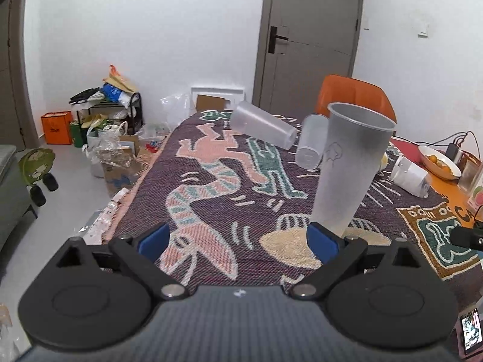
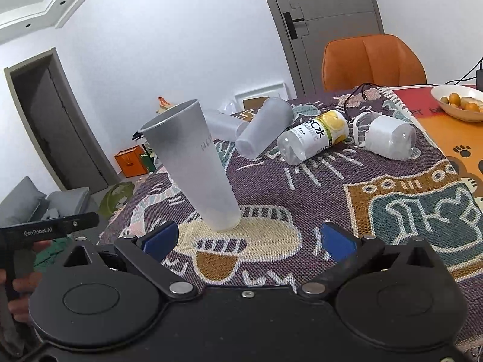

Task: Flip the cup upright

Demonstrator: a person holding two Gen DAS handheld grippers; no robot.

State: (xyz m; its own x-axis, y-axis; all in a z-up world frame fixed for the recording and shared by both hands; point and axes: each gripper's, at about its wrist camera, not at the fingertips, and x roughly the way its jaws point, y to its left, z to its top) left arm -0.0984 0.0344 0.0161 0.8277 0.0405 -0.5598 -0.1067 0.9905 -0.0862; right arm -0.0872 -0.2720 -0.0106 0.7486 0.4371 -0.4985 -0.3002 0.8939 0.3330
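A tall frosted plastic cup (image 1: 347,169) stands upright, mouth up, on the patterned tablecloth (image 1: 211,187). My left gripper (image 1: 238,241) is open and empty, with the cup just beyond its right blue pad. In the right wrist view the same cup (image 2: 196,169) stands just ahead of my open, empty right gripper (image 2: 249,239), nearer its left pad. Two more frosted cups lie on their sides further back (image 1: 262,126) (image 1: 311,141), also seen in the right wrist view (image 2: 262,126).
A lemon-label bottle (image 2: 314,138) and a white-label bottle (image 2: 386,135) lie on the cloth. A bowl of oranges (image 2: 459,102) sits at the far right. An orange chair (image 2: 374,60) stands behind the table. Floor clutter (image 1: 105,138) lies to the left.
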